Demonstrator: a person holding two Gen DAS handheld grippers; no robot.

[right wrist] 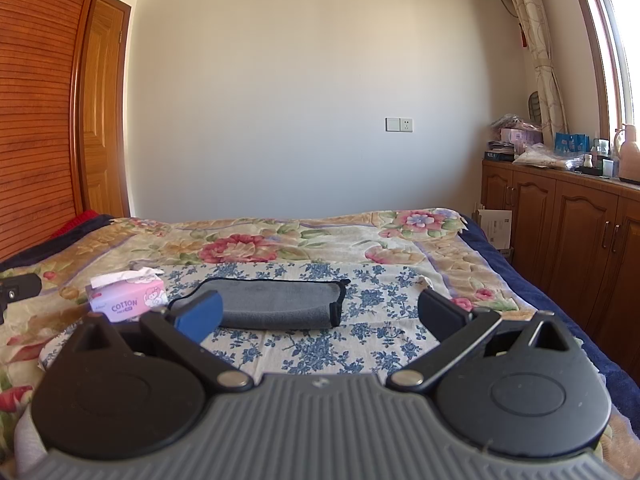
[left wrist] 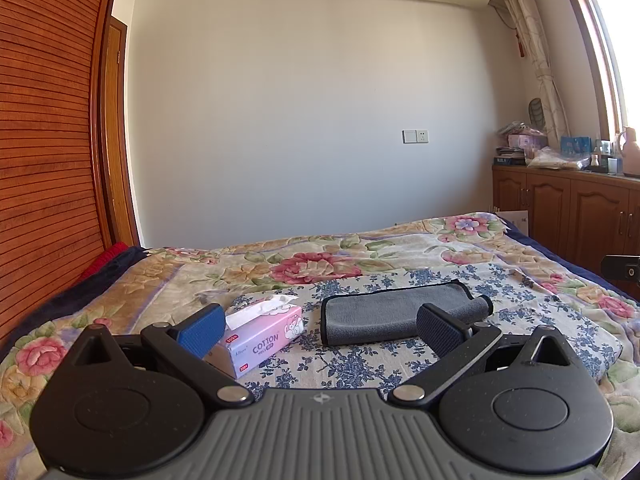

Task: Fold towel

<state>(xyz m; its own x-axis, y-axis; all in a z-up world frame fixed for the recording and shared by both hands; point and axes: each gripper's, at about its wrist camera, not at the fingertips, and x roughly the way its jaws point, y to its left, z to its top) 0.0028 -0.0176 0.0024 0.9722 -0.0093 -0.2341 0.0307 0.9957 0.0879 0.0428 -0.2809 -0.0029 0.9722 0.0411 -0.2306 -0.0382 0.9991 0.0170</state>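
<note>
A grey towel with dark trim (left wrist: 384,314) lies folded into a flat rectangle on a blue-flowered cloth (left wrist: 360,360) on the bed; its right end is rolled over. It also shows in the right wrist view (right wrist: 276,304). My left gripper (left wrist: 320,326) is open and empty, held above the cloth just short of the towel's near edge. My right gripper (right wrist: 320,316) is open and empty, also just short of the towel, its left finger in front of the towel's left end. Neither gripper touches the towel.
A pink tissue box (left wrist: 260,336) stands left of the towel, also in the right wrist view (right wrist: 128,300). The floral blanket (right wrist: 280,240) covers the bed. Wooden cabinets (right wrist: 560,224) line the right wall, a wooden wardrobe (left wrist: 44,140) the left.
</note>
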